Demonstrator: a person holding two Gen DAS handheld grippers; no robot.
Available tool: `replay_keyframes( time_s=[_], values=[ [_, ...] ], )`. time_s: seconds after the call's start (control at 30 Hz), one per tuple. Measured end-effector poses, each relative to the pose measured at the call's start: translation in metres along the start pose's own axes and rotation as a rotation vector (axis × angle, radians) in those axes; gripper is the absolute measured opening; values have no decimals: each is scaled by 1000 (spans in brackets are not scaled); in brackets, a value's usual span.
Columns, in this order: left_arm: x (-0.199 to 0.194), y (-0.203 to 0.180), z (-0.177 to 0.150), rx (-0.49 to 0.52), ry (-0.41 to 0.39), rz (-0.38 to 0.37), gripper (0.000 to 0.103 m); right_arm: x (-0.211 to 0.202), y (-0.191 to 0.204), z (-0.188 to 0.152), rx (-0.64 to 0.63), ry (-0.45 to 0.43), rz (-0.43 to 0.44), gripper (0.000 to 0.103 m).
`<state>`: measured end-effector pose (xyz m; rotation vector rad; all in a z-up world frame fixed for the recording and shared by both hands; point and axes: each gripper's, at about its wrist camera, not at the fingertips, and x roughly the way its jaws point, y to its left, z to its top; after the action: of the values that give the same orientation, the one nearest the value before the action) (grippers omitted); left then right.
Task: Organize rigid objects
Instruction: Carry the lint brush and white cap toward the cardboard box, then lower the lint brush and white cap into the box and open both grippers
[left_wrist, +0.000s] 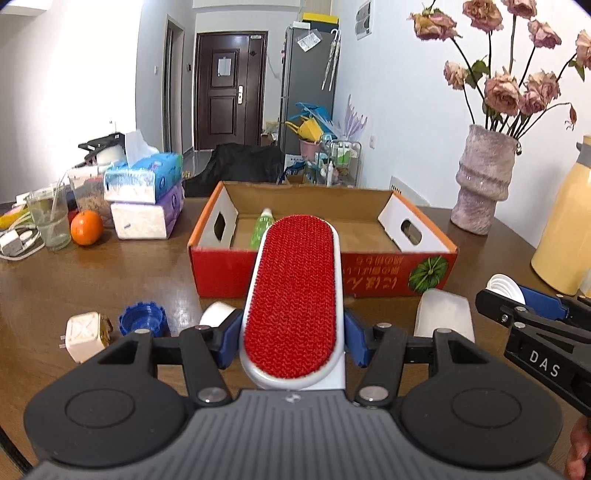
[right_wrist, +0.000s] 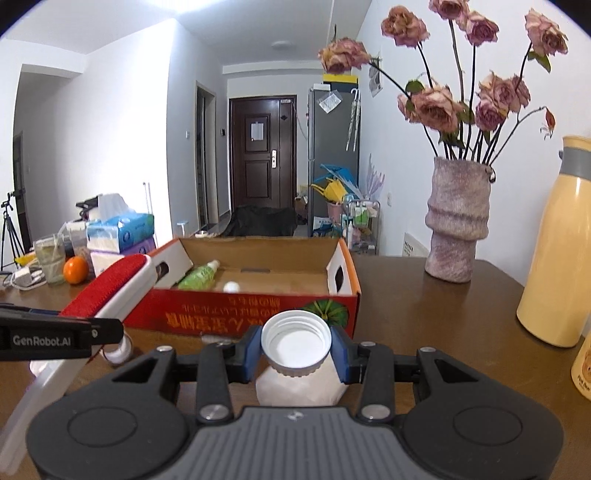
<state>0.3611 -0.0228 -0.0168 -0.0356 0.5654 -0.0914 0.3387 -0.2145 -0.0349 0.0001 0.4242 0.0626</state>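
lint brush (left_wrist: 293, 295): red pad up, white body, clamped in the left tongs (left_wrist: 291, 341), raised off the worktop (left_wrist: 110, 269), nose aimed at the box
white cap (right_wrist: 295, 338): ribbed screw cap, open side up, pinched in the right tongs (right_wrist: 296, 356), held over a white container (right_wrist: 299, 387) near the box front
box (left_wrist: 321, 273): red cardboard tray, centre of worktop, far of both tongs
in box already: green bottle (right_wrist: 197, 277) at left, small white ball (right_wrist: 231, 287) mid-floor
still loose: blue cap (left_wrist: 142, 319), white plug adapter (left_wrist: 86, 336), tape roll (left_wrist: 218, 314), all near-left of box
left tongs state: partly open, pads tight on the brush sides
right tongs state: narrow, pads tight on the cap rim
progress: early-to-mid by my read; two items in, two in hand, several left
next: probably carry both over the near wall and drop
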Motion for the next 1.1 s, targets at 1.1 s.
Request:
replay_keyframes(
  time_s=[1.1],
  values=[
    [69, -4, 70, -98, -47, 30, 57, 86, -1, 56, 55, -43, 0, 39]
  ],
)
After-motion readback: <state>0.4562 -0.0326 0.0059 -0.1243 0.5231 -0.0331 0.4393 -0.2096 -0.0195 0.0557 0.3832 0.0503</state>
